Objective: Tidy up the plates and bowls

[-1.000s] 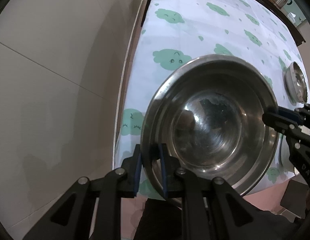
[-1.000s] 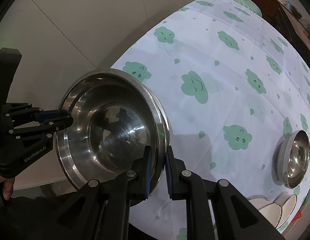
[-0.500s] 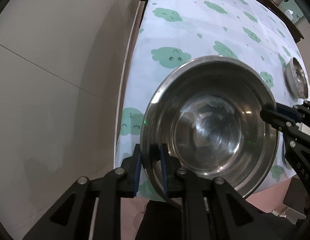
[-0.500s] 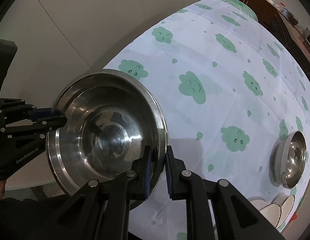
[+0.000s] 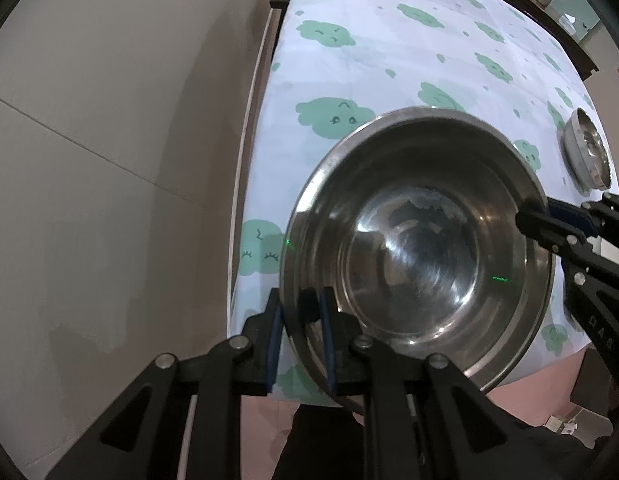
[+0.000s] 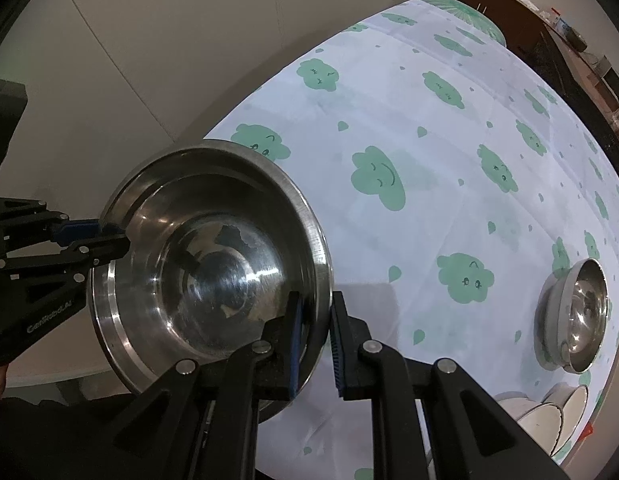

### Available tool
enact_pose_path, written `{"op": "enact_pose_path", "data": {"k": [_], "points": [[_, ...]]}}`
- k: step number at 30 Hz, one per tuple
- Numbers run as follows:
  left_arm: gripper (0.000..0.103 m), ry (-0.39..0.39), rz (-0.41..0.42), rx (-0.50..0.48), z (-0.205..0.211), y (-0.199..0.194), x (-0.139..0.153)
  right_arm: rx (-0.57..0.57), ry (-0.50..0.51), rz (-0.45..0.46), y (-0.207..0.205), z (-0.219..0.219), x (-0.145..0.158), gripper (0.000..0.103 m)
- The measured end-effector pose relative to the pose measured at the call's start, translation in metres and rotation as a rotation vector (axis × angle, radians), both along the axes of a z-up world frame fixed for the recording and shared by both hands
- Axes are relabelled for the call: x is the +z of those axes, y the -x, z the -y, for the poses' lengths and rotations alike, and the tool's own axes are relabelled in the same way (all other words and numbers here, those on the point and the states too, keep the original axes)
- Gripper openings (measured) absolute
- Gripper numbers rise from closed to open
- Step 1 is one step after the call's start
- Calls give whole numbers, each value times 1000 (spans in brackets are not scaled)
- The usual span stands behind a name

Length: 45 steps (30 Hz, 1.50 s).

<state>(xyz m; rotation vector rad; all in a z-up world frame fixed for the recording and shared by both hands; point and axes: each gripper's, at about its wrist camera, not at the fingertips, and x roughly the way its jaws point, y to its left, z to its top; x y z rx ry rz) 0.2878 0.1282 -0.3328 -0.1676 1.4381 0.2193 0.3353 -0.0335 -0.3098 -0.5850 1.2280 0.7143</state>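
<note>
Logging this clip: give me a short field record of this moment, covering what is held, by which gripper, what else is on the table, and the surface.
held item: large steel bowl, empty, carried above the table's near corner
left gripper: shut on the bowl's rim
right gripper: shut on the opposite rim
also on table: small steel bowl, upright; white dishes stacked at the near edge
surface: tablecloth, white with green cloud faces

I see my right gripper (image 6: 314, 334) and left gripper (image 6: 105, 240) clamping opposite rims of a steel bowl (image 6: 213, 264) above the cloud-print tablecloth (image 6: 449, 152).
</note>
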Motion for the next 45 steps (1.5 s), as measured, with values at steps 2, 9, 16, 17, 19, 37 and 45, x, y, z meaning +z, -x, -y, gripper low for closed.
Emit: {"op": "enact_pose_path", "data": {"k": [2,9,16,17,19,37,45], "points": [[15,-3,1,-3,1,1,2,25,19,39,6,-3,2,16],[22,-12,-2,-38,9,1,3,18,29,65,9,-4,4,18],[34,5,22,-56,11,3,8,-29,15,47,8,1,2,18],[34,7,23,-57,11,4,8,-39,6,46,7,3,3,18],[34,4,26,-60,11,5,10,-46,-24,30,8,4,6,18],[60,-5,70,-81,10,14,19,-109,-70,56,31,12,15,43],[64,-7,82,-114,18,13,24,-153,-82,71,37,25,19,43]]}}
